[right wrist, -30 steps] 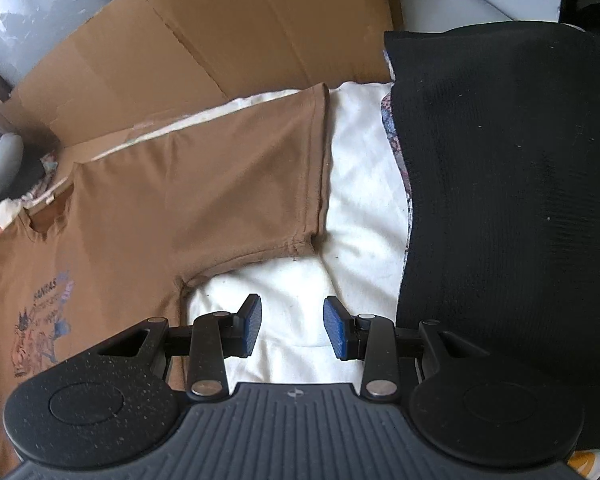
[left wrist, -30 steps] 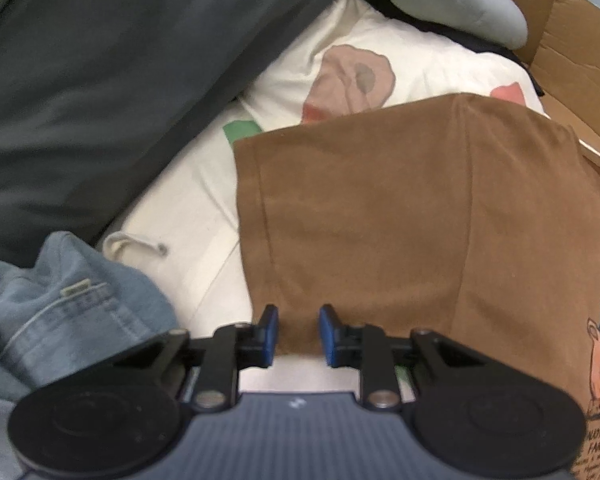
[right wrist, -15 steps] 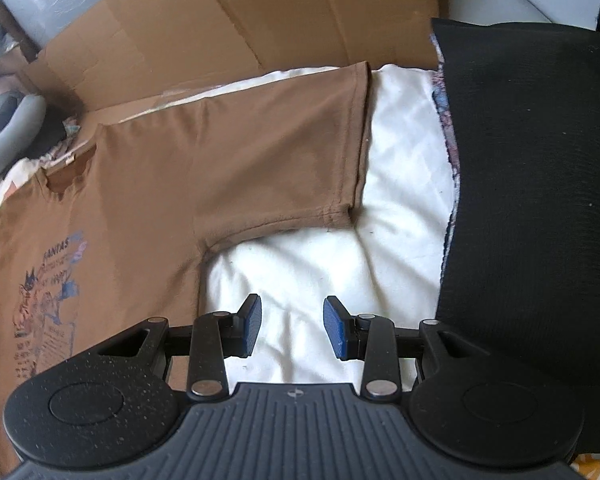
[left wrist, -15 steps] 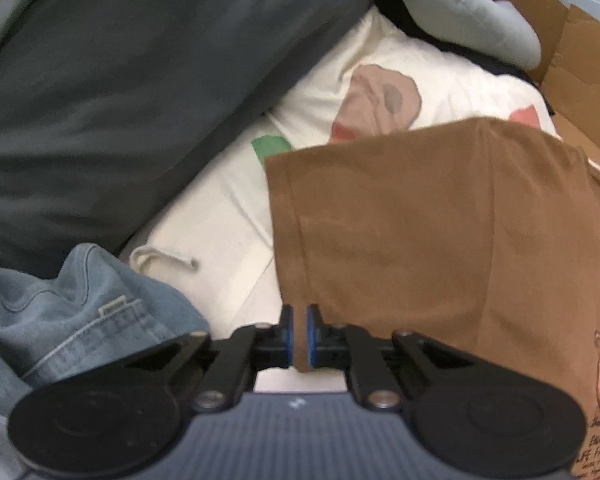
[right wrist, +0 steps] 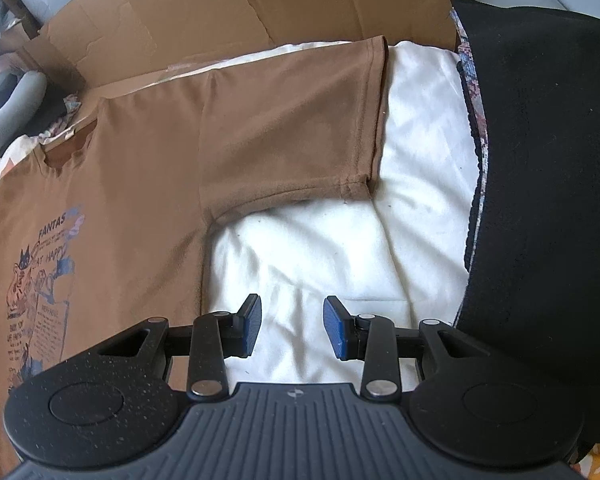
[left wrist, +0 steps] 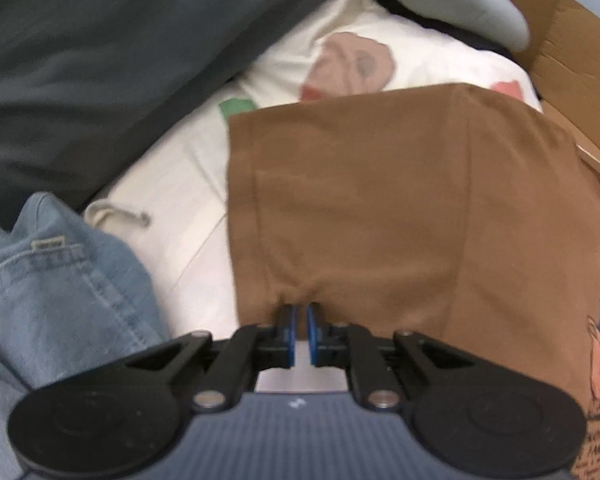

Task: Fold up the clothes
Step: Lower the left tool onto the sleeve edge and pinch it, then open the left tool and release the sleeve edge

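A brown T-shirt (left wrist: pixel 380 208) with a printed cartoon graphic lies flat on a white bed sheet (right wrist: pixel 320 256). In the left wrist view my left gripper (left wrist: pixel 299 320) is shut on the near edge of one sleeve, and the cloth puckers at the fingertips. In the right wrist view the other sleeve (right wrist: pixel 300 128) lies spread out ahead, and the graphic (right wrist: pixel 40 280) is at the left. My right gripper (right wrist: pixel 292 320) is open and empty over bare sheet, short of the sleeve's lower edge.
Blue denim (left wrist: pixel 60 292) lies left of the left gripper, a dark grey garment (left wrist: pixel 100 60) behind it. A black garment (right wrist: pixel 548 184) covers the right side. Flattened cardboard (right wrist: pixel 220 12) lines the back. A grey neck pillow (right wrist: pixel 4 120) sits far left.
My left gripper has closed on the sleeve edge and the cloth now bunches at its tips. My right gripper has moved forward, nearer the other sleeve, staying open.
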The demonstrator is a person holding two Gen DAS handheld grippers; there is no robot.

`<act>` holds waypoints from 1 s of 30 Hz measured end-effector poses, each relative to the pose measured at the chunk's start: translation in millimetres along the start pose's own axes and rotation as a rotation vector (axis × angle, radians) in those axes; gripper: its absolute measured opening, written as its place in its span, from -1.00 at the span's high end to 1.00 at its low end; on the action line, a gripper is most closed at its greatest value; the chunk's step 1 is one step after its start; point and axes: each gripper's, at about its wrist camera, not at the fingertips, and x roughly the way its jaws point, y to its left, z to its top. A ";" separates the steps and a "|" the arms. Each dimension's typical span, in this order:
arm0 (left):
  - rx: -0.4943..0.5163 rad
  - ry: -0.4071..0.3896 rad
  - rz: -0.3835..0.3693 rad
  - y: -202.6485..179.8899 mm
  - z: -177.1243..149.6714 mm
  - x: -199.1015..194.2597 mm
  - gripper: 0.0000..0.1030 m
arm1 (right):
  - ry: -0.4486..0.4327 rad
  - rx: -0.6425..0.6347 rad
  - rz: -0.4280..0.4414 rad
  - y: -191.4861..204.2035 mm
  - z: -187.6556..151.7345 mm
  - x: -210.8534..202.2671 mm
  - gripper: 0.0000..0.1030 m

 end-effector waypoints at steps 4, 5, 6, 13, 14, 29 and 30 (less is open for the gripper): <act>-0.057 0.014 0.005 6.4 1.7 0.6 0.90 | 0.004 0.000 -0.007 -3.6 -1.0 -0.3 0.18; -0.069 0.019 0.008 8.0 1.6 0.8 0.90 | 0.002 0.001 -0.008 -4.2 -1.0 -0.5 0.18; -0.081 0.025 0.012 9.6 1.5 1.0 0.93 | -0.001 0.003 -0.009 -4.9 -0.9 -0.9 0.18; -0.242 0.031 -0.017 25.0 -4.9 -3.8 0.95 | -0.033 0.021 -0.002 -3.7 5.4 -5.5 0.18; -0.260 0.029 -0.023 26.5 -4.4 -4.6 0.95 | -0.036 0.020 0.000 -2.6 6.4 -5.9 0.18; -0.262 0.032 0.016 32.3 5.1 7.6 0.88 | -0.066 0.038 0.010 2.0 19.0 -8.0 0.18; -0.257 0.032 0.019 32.4 5.1 9.9 0.87 | -0.070 0.043 0.010 1.8 21.0 -8.0 0.18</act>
